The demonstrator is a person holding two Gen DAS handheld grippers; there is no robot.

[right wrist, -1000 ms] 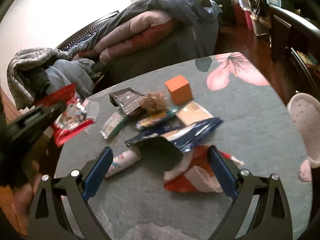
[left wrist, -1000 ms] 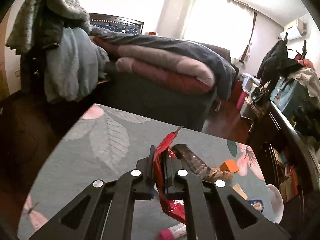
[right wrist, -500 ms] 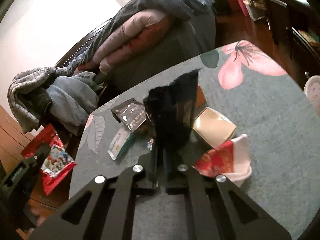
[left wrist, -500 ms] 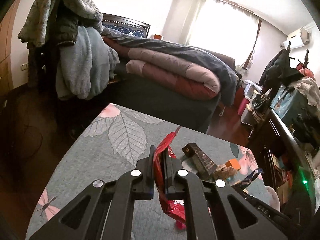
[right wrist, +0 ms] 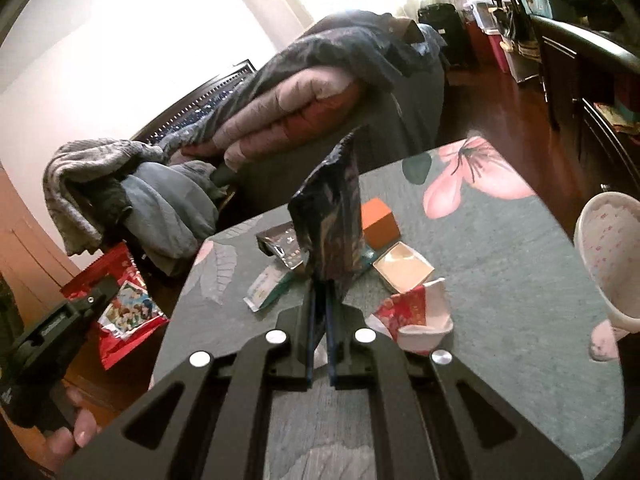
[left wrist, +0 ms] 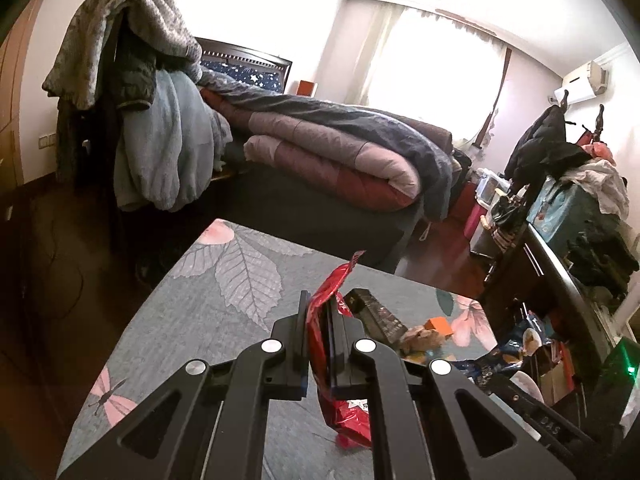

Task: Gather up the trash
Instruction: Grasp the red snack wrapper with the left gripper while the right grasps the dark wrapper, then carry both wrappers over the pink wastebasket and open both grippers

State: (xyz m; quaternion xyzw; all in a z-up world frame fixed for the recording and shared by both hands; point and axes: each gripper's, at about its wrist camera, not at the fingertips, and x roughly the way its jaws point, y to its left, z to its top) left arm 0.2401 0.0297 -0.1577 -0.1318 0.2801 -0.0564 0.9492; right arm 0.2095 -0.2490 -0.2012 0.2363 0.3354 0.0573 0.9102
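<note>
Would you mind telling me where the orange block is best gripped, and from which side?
Grip the orange block across its two flat upright side faces, coming from above: its top is clear, while the dark wrapper screens its left and the open box lies close in front.

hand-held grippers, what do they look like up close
Both are matte black. The left hand-held gripper and the right hand-held gripper each have angular linkage arms with triangular cutouts, four round silver pivot pins and flat parallel fingers with blue pads. No cables or sleeves show.
</note>
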